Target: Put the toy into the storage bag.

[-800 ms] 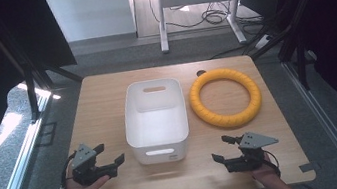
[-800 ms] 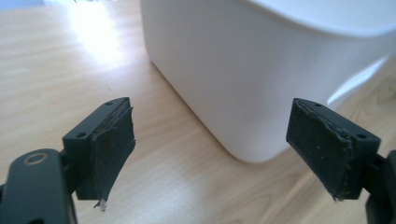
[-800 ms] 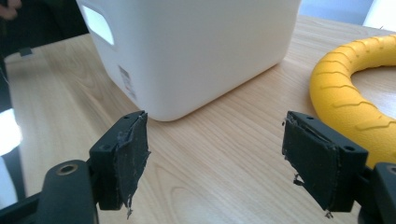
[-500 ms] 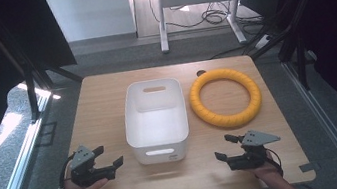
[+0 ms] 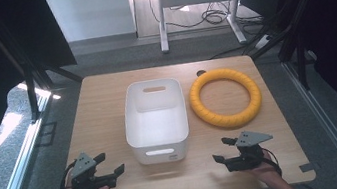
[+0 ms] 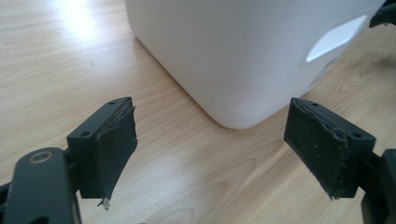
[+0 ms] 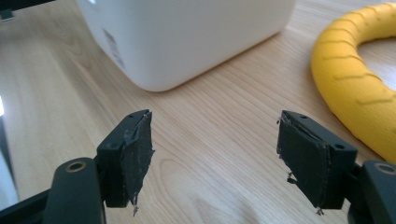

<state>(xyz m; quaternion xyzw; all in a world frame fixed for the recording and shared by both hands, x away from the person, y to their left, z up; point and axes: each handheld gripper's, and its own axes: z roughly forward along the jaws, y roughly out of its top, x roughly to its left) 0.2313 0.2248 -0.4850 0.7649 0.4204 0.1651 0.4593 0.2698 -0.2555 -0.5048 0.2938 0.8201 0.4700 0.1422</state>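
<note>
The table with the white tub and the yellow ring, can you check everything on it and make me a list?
Surface: light wooden table, bare between things, sun glare in the left gripper view.
Job's things: white plastic tub, empty, upright, mid-table; yellow ring flat on its right, apart from it.
Clutter: nothing seen.
Grippers: left gripper and right gripper both open, holding nothing, near the front edge either side of the tub.
Cables: black cable loops from the left gripper; floor cables beyond the table.
Surroundings: grey floor, white desk legs behind.
</note>
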